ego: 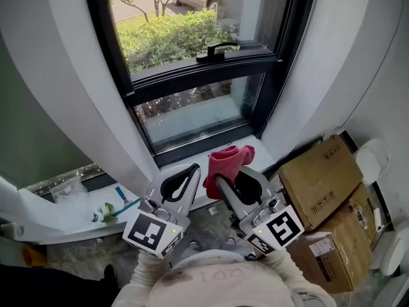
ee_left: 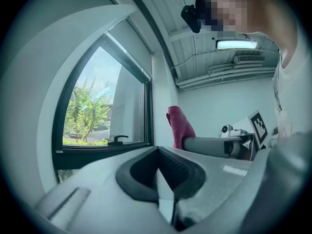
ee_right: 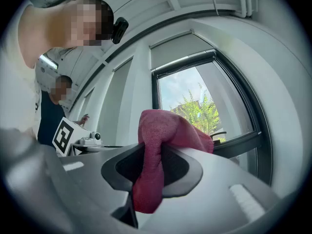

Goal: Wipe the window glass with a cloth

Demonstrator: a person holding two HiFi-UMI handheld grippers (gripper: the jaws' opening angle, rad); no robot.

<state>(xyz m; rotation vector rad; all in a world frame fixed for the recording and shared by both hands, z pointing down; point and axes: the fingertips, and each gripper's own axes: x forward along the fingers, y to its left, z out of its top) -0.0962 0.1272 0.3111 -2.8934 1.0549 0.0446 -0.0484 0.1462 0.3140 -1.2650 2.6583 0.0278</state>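
Cloth [ego: 227, 164], red and bunched, stands upright out of the right gripper [ego: 235, 174], whose jaws are clamped on it. It sits just below the window glass [ego: 192, 115], near that pane's right end and apart from it. The left gripper [ego: 192, 170], jaws together on nothing, sits below the pane's middle. Reaching the glass looks to mean going up and forward, with the right gripper nearer. Cardboard boxes [ego: 317, 183] right of the window are closed, so their contents are hidden.

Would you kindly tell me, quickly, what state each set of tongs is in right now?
Left tongs: closed, empty.
Right tongs: closed on the red cloth.
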